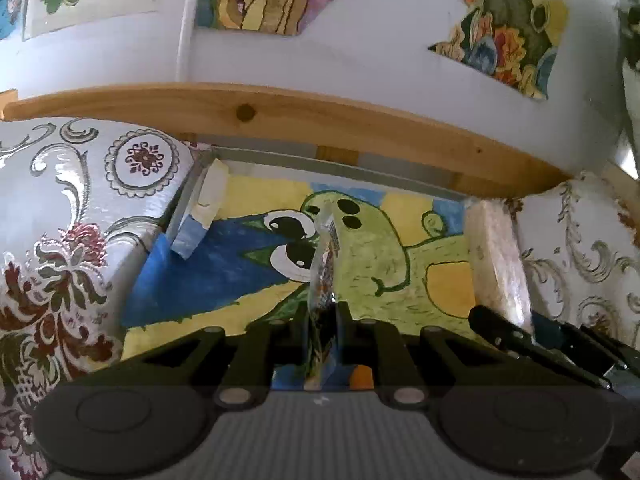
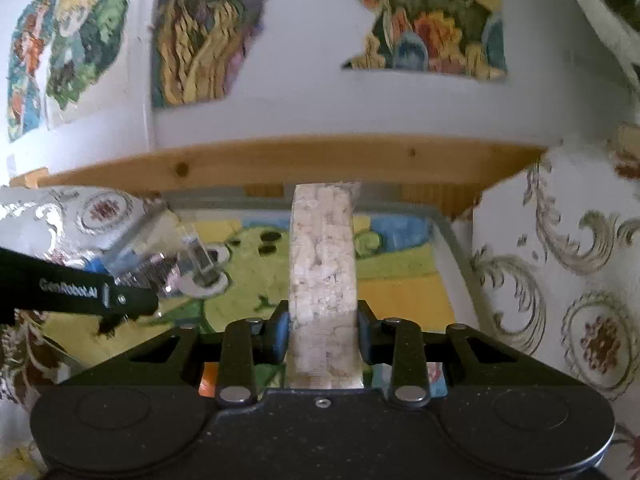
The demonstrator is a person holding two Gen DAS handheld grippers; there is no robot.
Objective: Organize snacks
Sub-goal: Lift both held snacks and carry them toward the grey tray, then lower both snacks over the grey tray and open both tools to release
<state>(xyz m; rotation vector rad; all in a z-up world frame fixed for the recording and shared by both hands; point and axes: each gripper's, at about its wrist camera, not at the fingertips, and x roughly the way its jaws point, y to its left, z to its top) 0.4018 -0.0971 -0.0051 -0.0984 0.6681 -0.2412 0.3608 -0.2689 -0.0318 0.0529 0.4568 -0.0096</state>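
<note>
The right gripper (image 2: pixel 322 330) sat nearest its camera, its blue-padded fingers (image 2: pixel 280 338) pressed against both sides of a wrapped stack of rice cakes (image 2: pixel 322 264), which stood on edge and reached forward over the tray. In the left wrist view the left gripper (image 1: pixel 324 320) was pinched almost closed on a thin clear snack packet (image 1: pixel 326 248) seen edge-on, rising between its fingers. The same rice cakes showed at the right of that view, just beside the other gripper's black linkage.

Both packs hung above a shallow grey-rimmed tray (image 1: pixel 256 158) whose floor carried a painted green frog (image 1: pixel 376 252) on blue and yellow. A small blue-and-white block (image 1: pixel 202 216) leaned in the tray's far left corner. Patterned cloth (image 1: pixel 60 216) with silver scrolls and dark red flowers lay on either side of the tray. Beyond it ran a pine rail (image 1: pixel 280 116), then a white wall (image 1: pixel 340 52) with colourful drawings (image 1: pixel 516 24) stuck to it.
</note>
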